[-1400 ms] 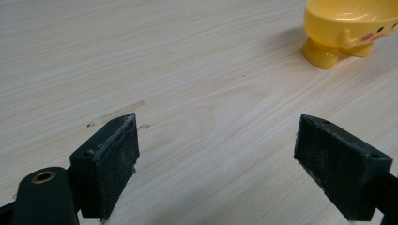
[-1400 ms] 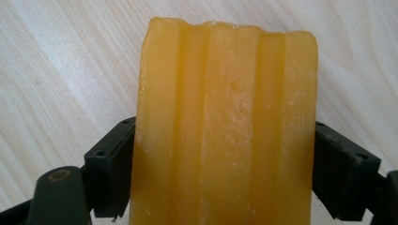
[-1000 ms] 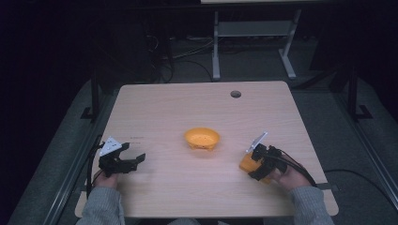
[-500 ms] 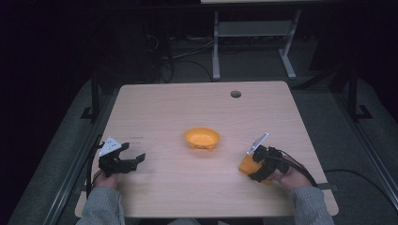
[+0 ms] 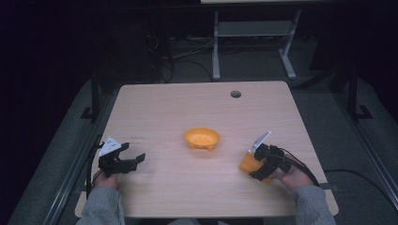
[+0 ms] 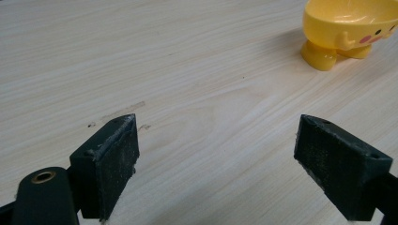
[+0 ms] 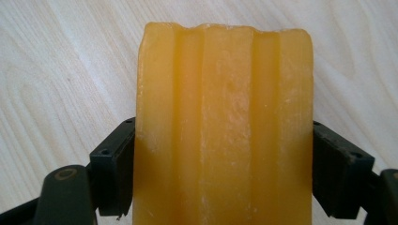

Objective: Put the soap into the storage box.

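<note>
Orange block [image 5: 248, 162] lies near the table's [image 5: 197, 108] right edge in the high view, in our right gripper [image 5: 259, 169], well apart from the yellow bowl [image 5: 202, 138] at centre. Our left gripper [image 5: 133, 161] shows its jaws spread over bare wood in its own view. The right gripper view has both jaws pinching the ridged block's sides, its long axis running straight away between them.

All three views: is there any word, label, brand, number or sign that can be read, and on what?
None can be read.
Table: faint dark marks near the left claw, too small to read.
Yellow bowl: a painted pink cheek spot, no letters.
Orange block in the right claw: plain ridges, no print.
</note>
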Motion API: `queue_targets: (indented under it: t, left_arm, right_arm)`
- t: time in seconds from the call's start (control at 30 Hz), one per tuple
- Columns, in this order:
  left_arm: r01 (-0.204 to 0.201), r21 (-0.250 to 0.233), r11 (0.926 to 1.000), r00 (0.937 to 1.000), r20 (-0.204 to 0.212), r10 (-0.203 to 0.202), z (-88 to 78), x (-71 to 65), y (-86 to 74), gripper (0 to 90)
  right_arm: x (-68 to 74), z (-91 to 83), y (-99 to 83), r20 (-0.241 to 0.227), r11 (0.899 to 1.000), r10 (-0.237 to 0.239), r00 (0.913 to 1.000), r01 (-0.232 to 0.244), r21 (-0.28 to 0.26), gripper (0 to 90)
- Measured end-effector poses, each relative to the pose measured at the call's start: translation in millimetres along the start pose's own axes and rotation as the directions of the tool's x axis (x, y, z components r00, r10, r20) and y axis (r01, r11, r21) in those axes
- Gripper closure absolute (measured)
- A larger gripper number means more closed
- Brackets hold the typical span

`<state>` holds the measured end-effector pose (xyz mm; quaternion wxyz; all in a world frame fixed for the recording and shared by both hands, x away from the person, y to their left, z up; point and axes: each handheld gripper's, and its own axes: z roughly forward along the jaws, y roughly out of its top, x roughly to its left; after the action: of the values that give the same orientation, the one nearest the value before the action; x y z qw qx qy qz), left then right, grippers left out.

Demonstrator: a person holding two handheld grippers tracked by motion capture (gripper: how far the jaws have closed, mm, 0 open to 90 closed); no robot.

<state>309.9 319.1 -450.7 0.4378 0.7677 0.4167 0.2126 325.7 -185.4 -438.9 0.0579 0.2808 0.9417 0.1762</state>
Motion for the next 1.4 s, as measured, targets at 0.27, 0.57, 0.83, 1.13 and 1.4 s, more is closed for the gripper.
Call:
queue_targets:
  t: [0.27, 0.57, 0.83, 1.13, 1.4]
  left_arm:
    - [0.001, 0.001, 1.0000, 1.0000, 0.002, -0.001, -0.3, -0.3, 0.2, 13.8]
    - [0.011, -0.012, 0.9999, 0.9999, 0.004, -0.011, 0.2, -0.9, 0.0, 13.8]
    - [0.012, -0.009, 0.9999, 0.9999, 0.004, -0.012, -0.1, -0.5, 0.1, 13.8]
    - [0.009, -0.010, 0.9999, 1.0000, 0.003, -0.009, -0.6, 0.3, 0.1, 13.8]
    - [0.014, -0.013, 0.9998, 0.9999, 0.004, -0.014, -0.8, 0.2, 0.2, 13.8]
  right_arm:
    - [-2.5, -6.7, 6.7, -0.006, 1.000, -0.009, 0.9999, 0.009, -0.013, 21.3]
    - [-10.3, -13.2, 18.6, -0.012, 0.999, -0.023, 0.9997, 0.022, -0.038, 21.3]
    - [-16.8, -18.2, 27.9, -0.013, 0.999, -0.033, 0.9994, 0.033, -0.040, 21.3]
    - [-19.8, -22.2, 41.4, -0.016, 0.998, -0.050, 0.9986, 0.050, -0.038, 21.3]
    - [-21.2, -25.1, 56.5, -0.014, 0.996, -0.079, 0.9968, 0.078, -0.045, 21.3]
